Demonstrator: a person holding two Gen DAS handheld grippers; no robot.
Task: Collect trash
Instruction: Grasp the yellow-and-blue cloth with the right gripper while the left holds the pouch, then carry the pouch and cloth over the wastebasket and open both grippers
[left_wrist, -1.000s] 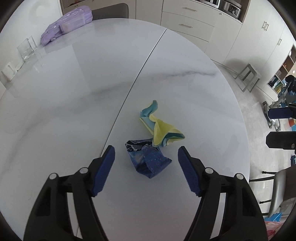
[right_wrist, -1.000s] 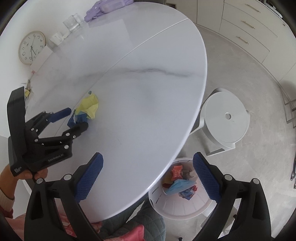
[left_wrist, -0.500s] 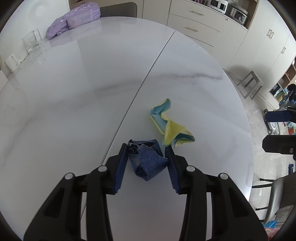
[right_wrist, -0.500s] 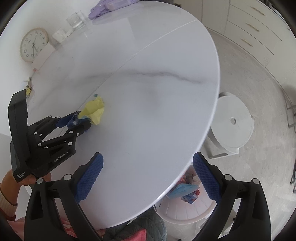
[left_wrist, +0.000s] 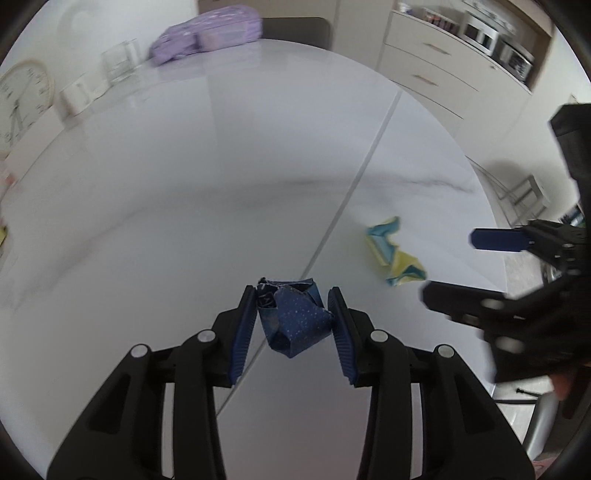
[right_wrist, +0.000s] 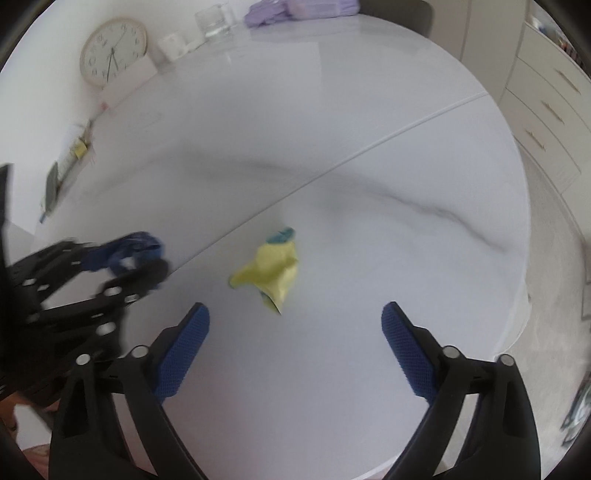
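Over the table (left_wrist: 184, 221), left gripper (left_wrist: 293, 295) now clamps blue wrapper (left_wrist: 291, 317).

Looks like a home, kitchen-diner sort of room. A big white marble-look table (left_wrist: 207, 177) is seen in the middle, with cream drawers (left_wrist: 428, 70) behind it and small appliances (left_wrist: 495, 40) tucked in a shelf nook above. A round wall clock (right_wrist: 112, 51) is propped at the table's edge beside a mug (right_wrist: 173, 44) and a glass (right_wrist: 216, 20). A purple bag (left_wrist: 207, 31) is left on the far end, a chair (left_wrist: 295, 27) pushed in behind it.
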